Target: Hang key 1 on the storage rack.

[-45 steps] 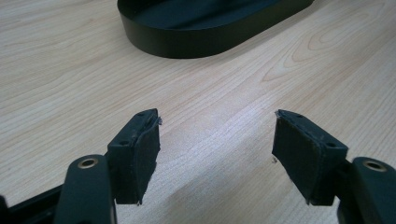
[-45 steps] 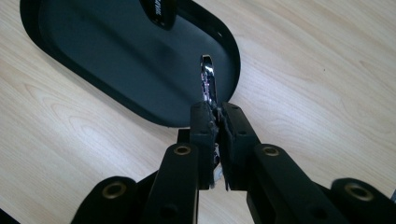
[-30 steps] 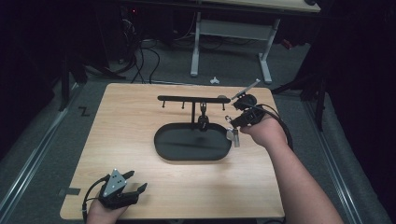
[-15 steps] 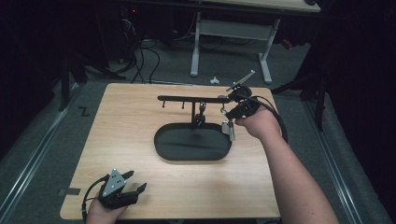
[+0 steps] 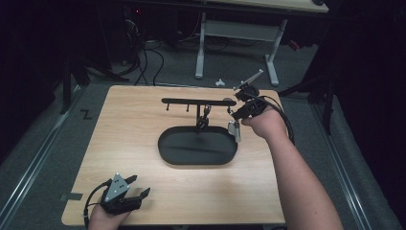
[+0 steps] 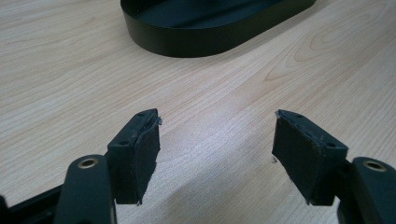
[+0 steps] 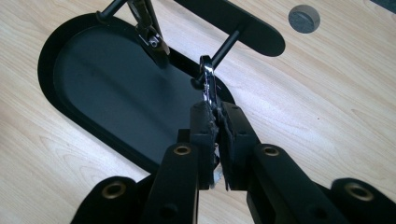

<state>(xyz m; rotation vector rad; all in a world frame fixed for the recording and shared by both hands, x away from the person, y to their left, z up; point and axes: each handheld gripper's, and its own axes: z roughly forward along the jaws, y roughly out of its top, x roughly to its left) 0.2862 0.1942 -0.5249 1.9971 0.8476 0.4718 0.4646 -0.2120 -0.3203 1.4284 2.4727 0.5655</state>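
Right claw [image 7: 215, 122], clenched on the clip [image 7: 208, 84], has moved up to the rack peg [image 7: 226, 46] directly ahead: hanging is near. Left claw [image 6: 215, 154] rests released.

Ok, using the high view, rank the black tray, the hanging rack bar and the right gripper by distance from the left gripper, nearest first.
1. Black tray, mid-table, ahead and right of the left gripper.
2. Hanging rack bar, behind the tray.
3. Right gripper, at the tray's far right end, holding a metal clip.

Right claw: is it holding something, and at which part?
Yes. The right claw is shut on a small silver metal clip, gripping its lower end; its upper end is at a peg of the black rack.
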